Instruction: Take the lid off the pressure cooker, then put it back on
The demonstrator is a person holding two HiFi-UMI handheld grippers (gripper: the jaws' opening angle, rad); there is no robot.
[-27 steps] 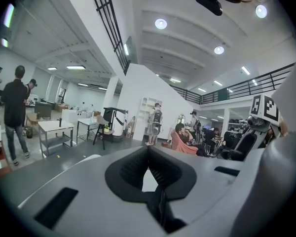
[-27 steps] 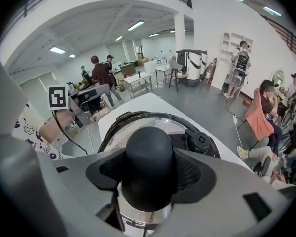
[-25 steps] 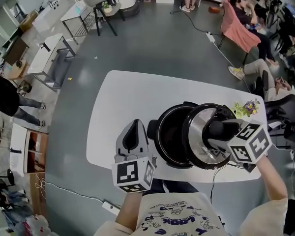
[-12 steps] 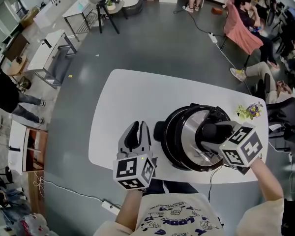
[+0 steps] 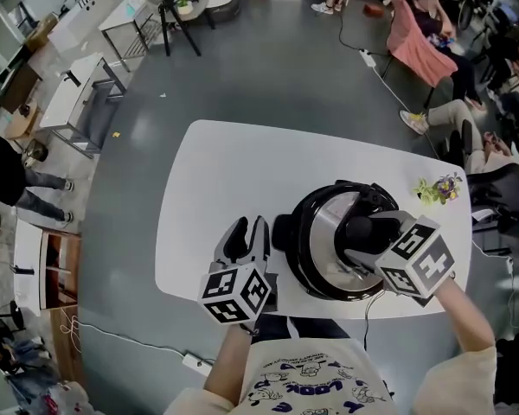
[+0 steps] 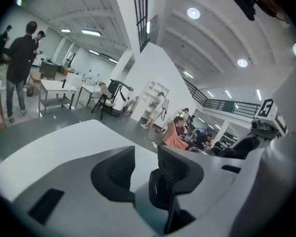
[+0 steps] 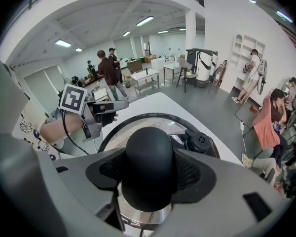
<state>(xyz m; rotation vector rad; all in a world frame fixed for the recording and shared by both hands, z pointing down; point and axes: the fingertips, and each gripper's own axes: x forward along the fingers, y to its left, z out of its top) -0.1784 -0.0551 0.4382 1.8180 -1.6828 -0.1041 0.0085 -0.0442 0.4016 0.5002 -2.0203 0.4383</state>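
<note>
Pinching the black knob [image 7: 149,152] with the right claw [image 7: 149,181], one pad pressed to each side of it. Directly under that claw and carrying the knob, the steel lid [image 5: 327,247], lying over the mouth of the pressure cooker [image 5: 296,253] with the two rims lined up. Fully seated or a touch above: cannot tell. Aimed steeply down onto the lid from the side nearest the person.

Spread at the left claw [image 6: 144,168], just now opened wider, with nothing between the pads. Only bare white table [image 5: 216,175] showing through the gap. Held over the table near its closest edge, tilted slightly downward. Just to the right of this claw, the cooker's black side handle [image 5: 282,232], close by but outside the jaws. Touching or not: cannot tell. In the right claw's own view, up and to the left beyond the lid's rim.

Beyond the right claw, toward the table's far right corner, a small sprig of yellow and purple flowers [image 5: 438,188], well apart from the cooker. Past the left claw, grey floor [image 5: 268,67] and other white tables [image 5: 78,93]. Farther out past the right claw, seated people [image 5: 432,41], one in a pink top.
</note>
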